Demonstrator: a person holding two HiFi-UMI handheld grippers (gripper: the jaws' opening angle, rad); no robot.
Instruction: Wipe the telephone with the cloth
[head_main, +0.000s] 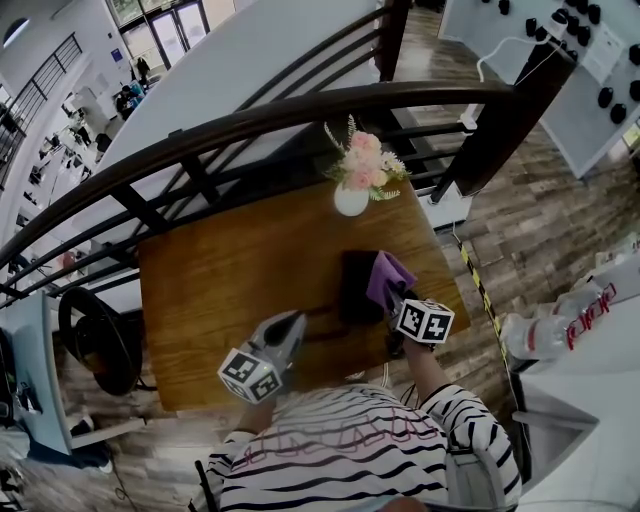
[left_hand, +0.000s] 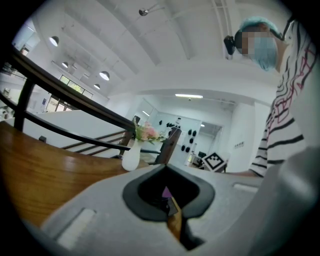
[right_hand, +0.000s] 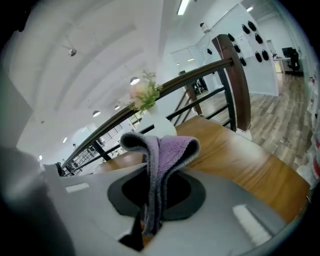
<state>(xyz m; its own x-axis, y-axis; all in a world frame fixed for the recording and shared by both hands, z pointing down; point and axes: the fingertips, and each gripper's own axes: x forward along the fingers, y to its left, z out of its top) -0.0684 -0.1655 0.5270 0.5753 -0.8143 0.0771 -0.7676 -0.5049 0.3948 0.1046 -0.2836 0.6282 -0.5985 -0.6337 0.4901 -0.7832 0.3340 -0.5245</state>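
In the head view a dark telephone lies on the wooden table, right of its middle. A purple cloth rests against the telephone's right side. My right gripper is shut on the cloth. In the right gripper view the cloth stands folded up out of the pinched jaws of that gripper. My left gripper hovers near the table's front edge, just left of the telephone and apart from it. In its own view the left gripper is shut, holding nothing.
A white vase of pink flowers stands at the table's back edge, behind the telephone. A dark wooden railing curves round the far side. White furniture with a plastic item is on the right, and a black round object is on the left.
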